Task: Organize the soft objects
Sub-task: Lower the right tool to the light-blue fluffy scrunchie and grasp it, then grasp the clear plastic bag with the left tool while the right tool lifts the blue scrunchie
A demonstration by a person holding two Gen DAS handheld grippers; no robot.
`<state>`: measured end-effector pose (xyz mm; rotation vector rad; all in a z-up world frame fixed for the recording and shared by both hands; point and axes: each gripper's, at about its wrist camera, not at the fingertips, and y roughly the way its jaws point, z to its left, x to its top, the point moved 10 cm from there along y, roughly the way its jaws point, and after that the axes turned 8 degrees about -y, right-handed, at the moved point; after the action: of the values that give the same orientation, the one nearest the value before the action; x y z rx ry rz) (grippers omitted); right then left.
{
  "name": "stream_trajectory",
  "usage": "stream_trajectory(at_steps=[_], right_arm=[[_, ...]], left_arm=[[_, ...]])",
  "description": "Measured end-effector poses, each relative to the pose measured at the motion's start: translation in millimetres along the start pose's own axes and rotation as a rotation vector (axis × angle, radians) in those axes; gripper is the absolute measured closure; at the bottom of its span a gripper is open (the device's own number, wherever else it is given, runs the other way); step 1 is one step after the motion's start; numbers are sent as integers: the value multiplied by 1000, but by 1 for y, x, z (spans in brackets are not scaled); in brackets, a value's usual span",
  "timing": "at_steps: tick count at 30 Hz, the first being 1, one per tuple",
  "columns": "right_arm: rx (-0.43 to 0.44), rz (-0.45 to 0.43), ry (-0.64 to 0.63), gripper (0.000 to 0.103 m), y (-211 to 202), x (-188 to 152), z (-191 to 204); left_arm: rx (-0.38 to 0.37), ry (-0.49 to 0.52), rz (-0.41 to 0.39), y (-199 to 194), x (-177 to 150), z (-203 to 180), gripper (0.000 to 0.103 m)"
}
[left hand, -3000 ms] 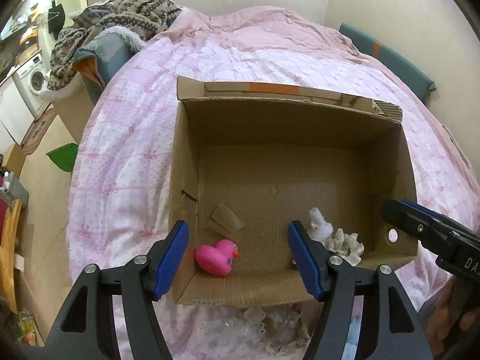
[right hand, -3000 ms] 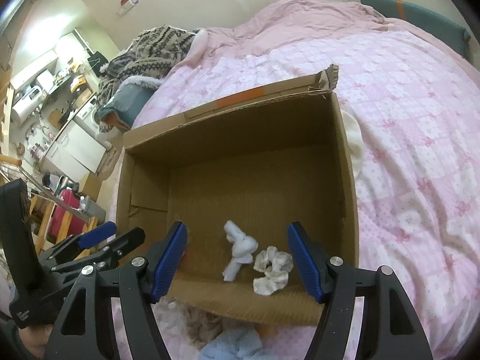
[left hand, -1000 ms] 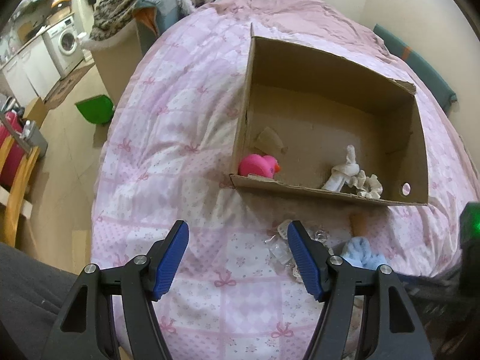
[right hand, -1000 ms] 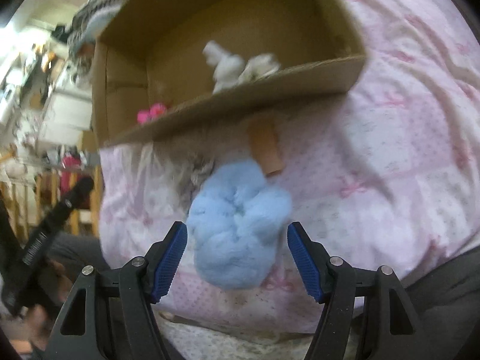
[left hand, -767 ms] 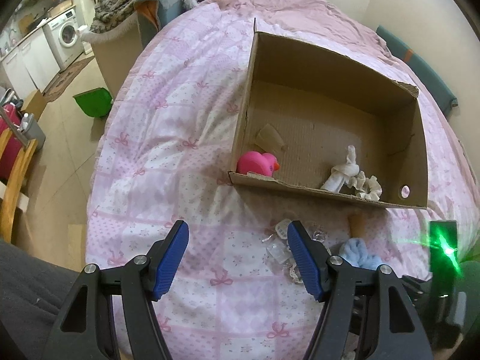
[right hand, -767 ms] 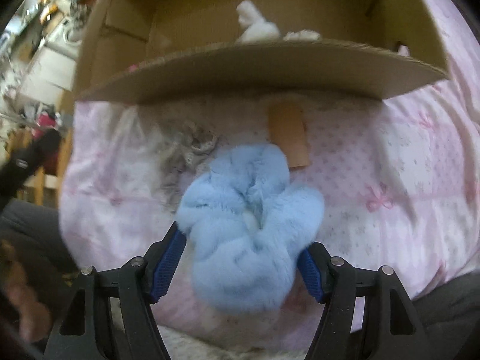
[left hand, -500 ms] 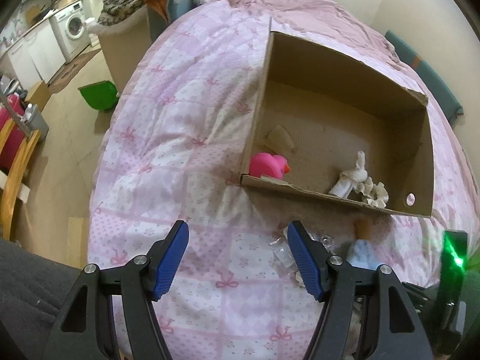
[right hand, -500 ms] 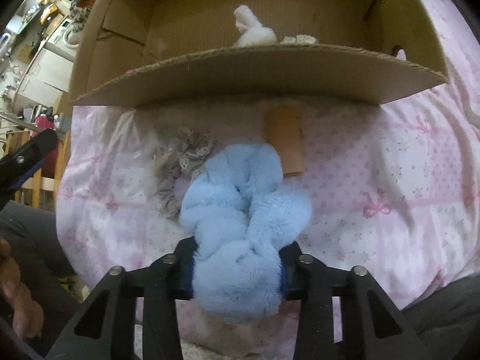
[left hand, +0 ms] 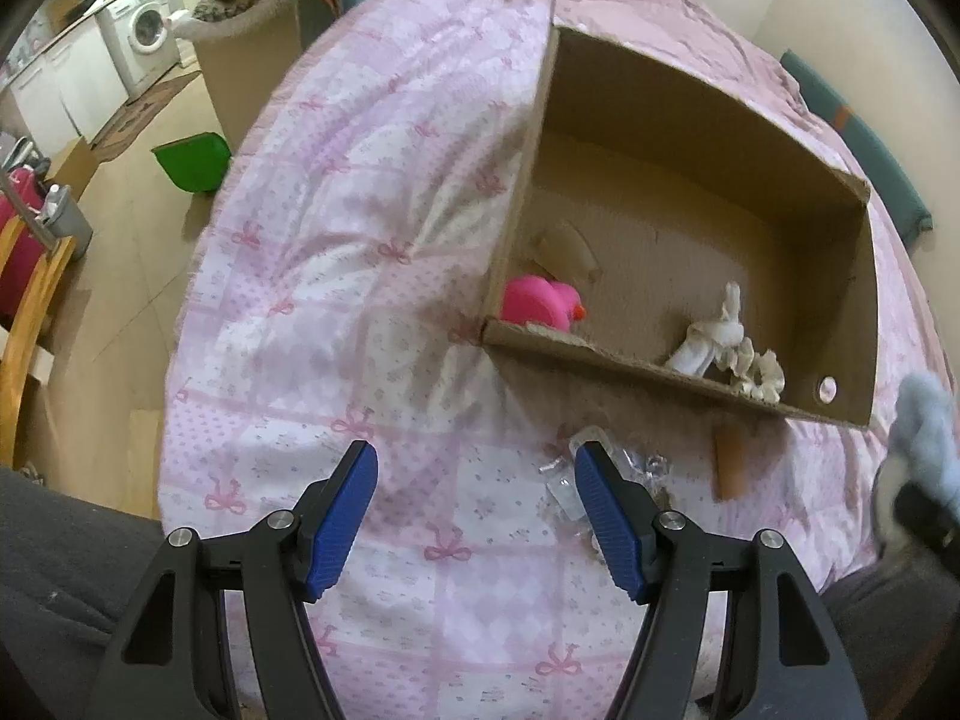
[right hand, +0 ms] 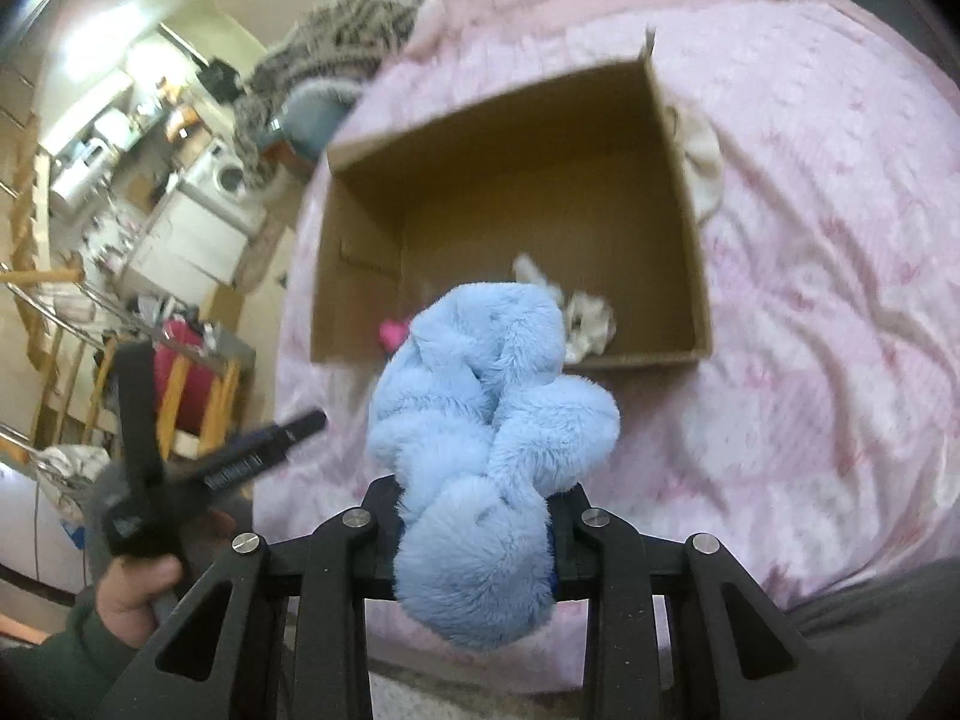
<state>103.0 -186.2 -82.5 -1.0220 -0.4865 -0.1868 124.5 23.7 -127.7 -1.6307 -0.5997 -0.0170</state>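
I can read nothing here: white lettering runs along the left gripper [right hand: 264, 450] arm at nine o'clock in my right view, too blurred.

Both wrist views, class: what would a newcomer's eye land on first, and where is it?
The fluffy blue scrunchie fills the right wrist view, squeezed by the closing right tool. Behind it on the pink bedspread sits an open cardboard box holding a bright pink duck in its near left corner.

Right tongs [right hand: 474, 531] closing on fluffy blue scrunchie [right hand: 489, 450]
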Motion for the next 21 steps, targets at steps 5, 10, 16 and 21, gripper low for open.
stream_trajectory(at_steps=[5,10,16,21], right_arm=[[15,5,65,70,10,-8,-11],[20,-10,77,70,16,-6,-13],[44,-15,115,70,14,-8,-22],[47,-11,111,70,15,-9,-20]], left_arm=[[31,45,190,49,-30,-8,30],[12,62,183,58,-28,-22,30],[-46,25,186,74,-21,-39,30],[-68,33,202,93,-22,-51,51]])
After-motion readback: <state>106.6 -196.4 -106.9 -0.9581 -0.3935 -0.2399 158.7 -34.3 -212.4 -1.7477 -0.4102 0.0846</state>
